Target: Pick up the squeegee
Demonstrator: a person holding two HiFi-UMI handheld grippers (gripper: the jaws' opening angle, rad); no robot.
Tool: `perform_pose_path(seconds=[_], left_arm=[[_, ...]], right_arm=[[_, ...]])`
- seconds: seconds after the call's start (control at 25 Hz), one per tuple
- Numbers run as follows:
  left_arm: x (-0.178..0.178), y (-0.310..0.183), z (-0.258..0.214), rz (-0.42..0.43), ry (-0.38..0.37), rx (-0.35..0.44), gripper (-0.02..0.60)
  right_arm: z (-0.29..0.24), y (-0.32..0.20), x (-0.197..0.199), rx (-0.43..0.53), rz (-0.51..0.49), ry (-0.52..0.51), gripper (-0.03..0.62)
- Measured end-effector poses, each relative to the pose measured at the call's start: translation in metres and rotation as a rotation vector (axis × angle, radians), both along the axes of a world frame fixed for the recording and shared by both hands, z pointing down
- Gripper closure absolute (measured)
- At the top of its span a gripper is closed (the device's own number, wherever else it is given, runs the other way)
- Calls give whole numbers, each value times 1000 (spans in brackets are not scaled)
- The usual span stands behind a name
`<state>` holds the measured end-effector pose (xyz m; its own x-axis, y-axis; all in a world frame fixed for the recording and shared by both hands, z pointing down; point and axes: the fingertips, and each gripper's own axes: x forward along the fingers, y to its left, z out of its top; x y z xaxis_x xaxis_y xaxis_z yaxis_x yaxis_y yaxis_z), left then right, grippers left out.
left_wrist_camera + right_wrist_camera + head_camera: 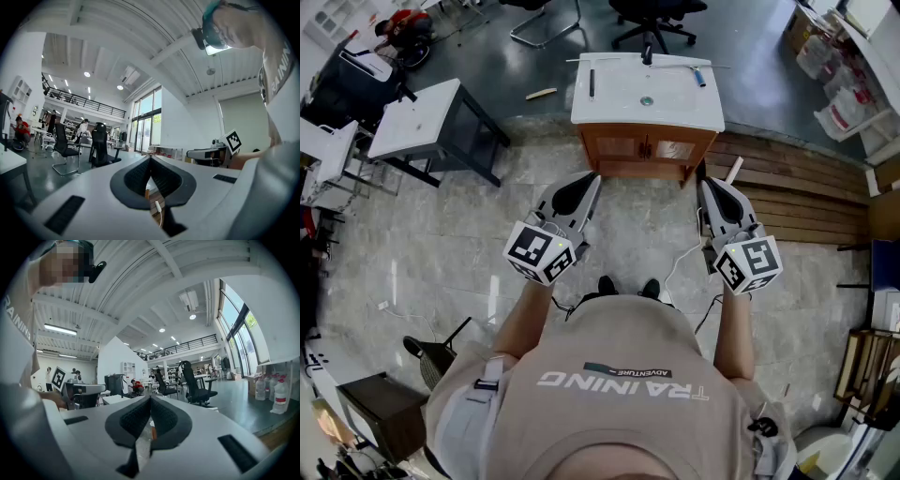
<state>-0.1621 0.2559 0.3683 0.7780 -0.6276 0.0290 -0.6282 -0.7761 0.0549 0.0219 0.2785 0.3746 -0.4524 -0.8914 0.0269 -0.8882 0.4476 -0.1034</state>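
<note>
Head view: both forearms stretch forward and level, the left tool (593,180) and the right tool (706,185) side by side. The squeegee (649,60) lies at 12 o'clock from them, at the far edge of the white tabletop (675,105), well apart.

Left gripper view: the left tool (150,161) has its jaws pressed together and empty.

Right gripper view: the right tool (150,399) is the same, pressed together with nothing between.

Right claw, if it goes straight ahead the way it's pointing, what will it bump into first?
Probably the right end of the wooden cabinet, just ahead of the right claw; depth is hard to judge.
</note>
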Motion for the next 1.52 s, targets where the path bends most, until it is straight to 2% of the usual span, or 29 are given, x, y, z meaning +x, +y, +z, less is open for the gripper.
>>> perform_pose_path(seconds=[0.52,0.76,1.08,1.52], left_arm=[[-19,-14,1,38,8,13,571],[-35,-37,18,47,3,-17,571],[4,-104,36,66,3,-56,571],[87,-241,29,-6,14,-49,571]], right_arm=[[7,-13,-40,-5,-43,25,563],[16,-32,-46,-4,6,37,562],[41,-103,4,-54,72,101,562],[37,-246,93,-39,31,119,562]])
